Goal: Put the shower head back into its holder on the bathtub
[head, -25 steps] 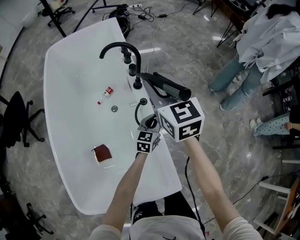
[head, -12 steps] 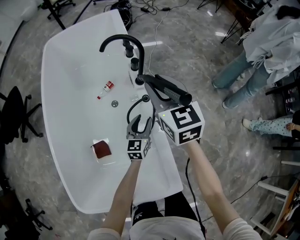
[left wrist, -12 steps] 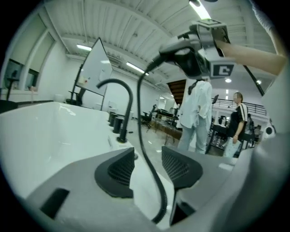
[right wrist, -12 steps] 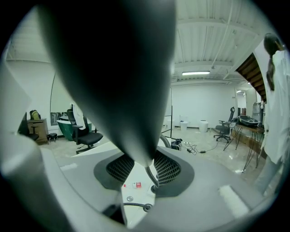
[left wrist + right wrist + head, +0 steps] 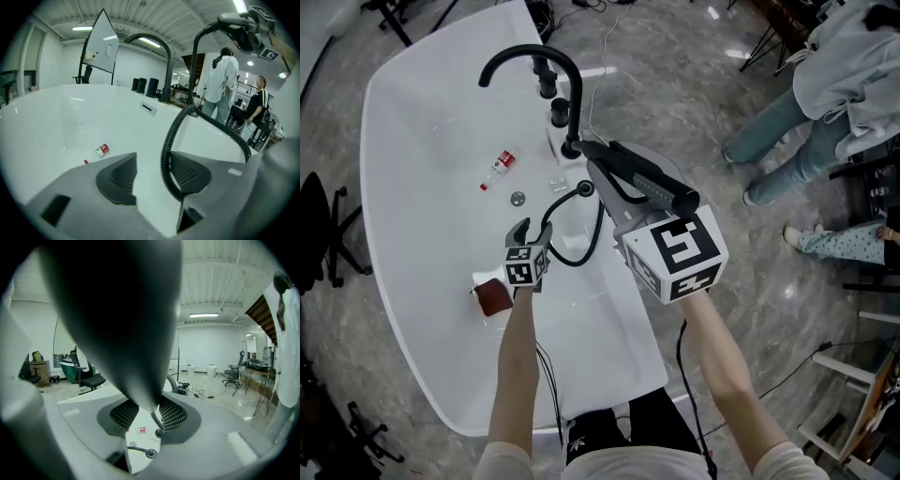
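Over the white bathtub (image 5: 412, 169): my left gripper (image 5: 532, 230), jaws just opening wide, straddles the black hose (image 5: 165, 154) unclamped; my right gripper (image 5: 144, 411) clamps the shower head (image 5: 647, 178)

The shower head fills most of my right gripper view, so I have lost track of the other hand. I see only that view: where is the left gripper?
Observer: The head view shows the left gripper down inside the bathtub, beside the loop of the black hose.
Operator: Is it holding anything?
Observer: No. In the left gripper view its jaws stand apart, having just been opening; the hose runs between them, unclamped.
Operator: Anything near it to avoid?
Observer: A dark red-brown block on a white piece lies on the tub floor, close by its marker cube in the head view.
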Demonstrator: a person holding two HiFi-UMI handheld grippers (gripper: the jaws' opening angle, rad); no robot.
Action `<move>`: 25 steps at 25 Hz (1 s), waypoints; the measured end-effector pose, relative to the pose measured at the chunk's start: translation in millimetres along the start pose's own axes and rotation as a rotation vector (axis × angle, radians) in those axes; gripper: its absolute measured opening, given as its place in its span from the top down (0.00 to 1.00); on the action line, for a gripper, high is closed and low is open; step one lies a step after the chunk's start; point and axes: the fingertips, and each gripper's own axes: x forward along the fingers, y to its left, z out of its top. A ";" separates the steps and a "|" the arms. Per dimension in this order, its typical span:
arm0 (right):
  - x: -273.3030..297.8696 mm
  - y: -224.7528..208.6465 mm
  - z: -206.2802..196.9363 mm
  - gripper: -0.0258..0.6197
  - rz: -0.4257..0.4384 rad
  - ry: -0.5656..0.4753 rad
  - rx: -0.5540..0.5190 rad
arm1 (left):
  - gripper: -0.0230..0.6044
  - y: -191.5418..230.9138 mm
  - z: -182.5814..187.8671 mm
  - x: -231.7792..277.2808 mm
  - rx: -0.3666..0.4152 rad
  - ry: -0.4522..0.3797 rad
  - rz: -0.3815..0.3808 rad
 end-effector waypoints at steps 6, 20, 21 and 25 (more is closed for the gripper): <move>5.4 -0.9 -8.3 0.75 0.007 0.018 -0.037 | 0.88 -7.0 22.2 -12.9 -0.057 -0.145 0.052; 6.5 -0.9 -16.0 0.75 0.000 0.045 -0.023 | 0.89 -67.1 98.0 -14.2 0.491 -0.121 0.061; 5.8 -0.8 -16.2 0.75 0.000 0.045 -0.014 | 0.89 -62.5 85.8 -6.0 0.487 -0.056 0.065; 3.3 2.4 -14.9 0.75 0.010 0.042 0.001 | 0.89 -52.7 53.8 -2.0 0.534 0.068 0.071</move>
